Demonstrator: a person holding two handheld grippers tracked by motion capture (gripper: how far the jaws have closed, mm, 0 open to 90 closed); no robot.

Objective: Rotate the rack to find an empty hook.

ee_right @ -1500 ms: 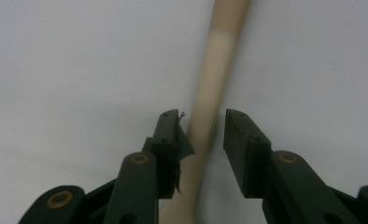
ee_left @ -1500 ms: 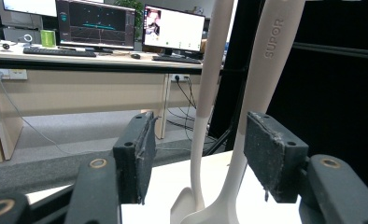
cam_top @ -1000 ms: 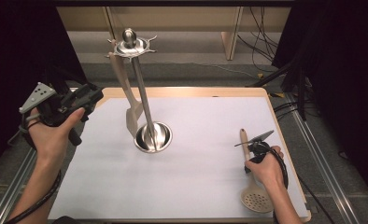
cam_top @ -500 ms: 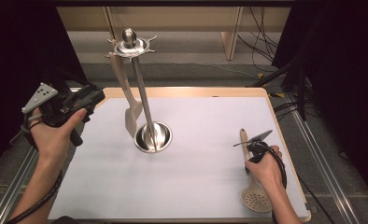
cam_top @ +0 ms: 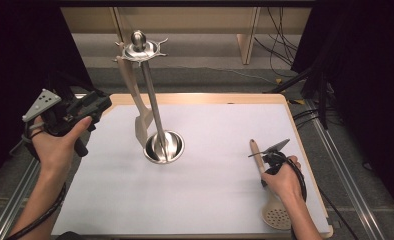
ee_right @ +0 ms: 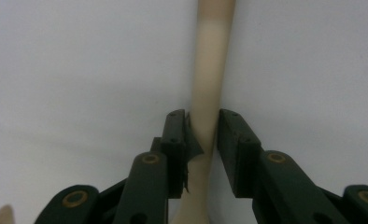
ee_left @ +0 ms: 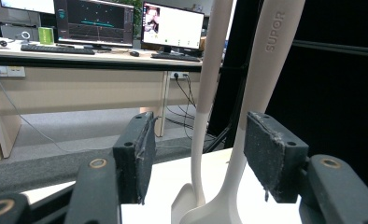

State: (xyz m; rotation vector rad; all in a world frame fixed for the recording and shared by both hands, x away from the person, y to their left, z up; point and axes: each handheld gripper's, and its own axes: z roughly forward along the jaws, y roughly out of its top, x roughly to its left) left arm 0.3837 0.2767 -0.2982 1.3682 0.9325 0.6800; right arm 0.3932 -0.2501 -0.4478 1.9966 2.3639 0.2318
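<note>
A steel utensil stand (cam_top: pixel 163 146) rises from the middle of the white mat, and a beige spatula (cam_top: pixel 140 125) hangs from its top ring (cam_top: pixel 139 48). My left gripper (cam_top: pixel 101 106) is held in the air to the left of the stand, open. Beyond its jaws (ee_left: pixel 196 154) hang two beige utensils: a slim handle (ee_left: pixel 208 84) and a wider one marked SUPOR (ee_left: pixel 266 60). Nothing is between the pads. A beige skimmer (cam_top: pixel 276 216) lies flat at the mat's right. My right gripper (cam_top: pixel 265 158) is shut on the skimmer's handle (ee_right: pixel 210 70), one pad on each side (ee_right: pixel 204 135).
The white mat (cam_top: pixel 225 120) covers a wooden board (cam_top: pixel 195 95) with raised edges. Metal rails (cam_top: pixel 330 150) run along both sides. Cables (cam_top: pixel 280 30) lie on the floor beyond the far edge. A desk with monitors (ee_left: pixel 98 23) stands behind the stand in the left gripper view.
My left gripper has drifted slightly right, toward the stand. The right gripper has stayed on the skimmer handle, which has not moved.
</note>
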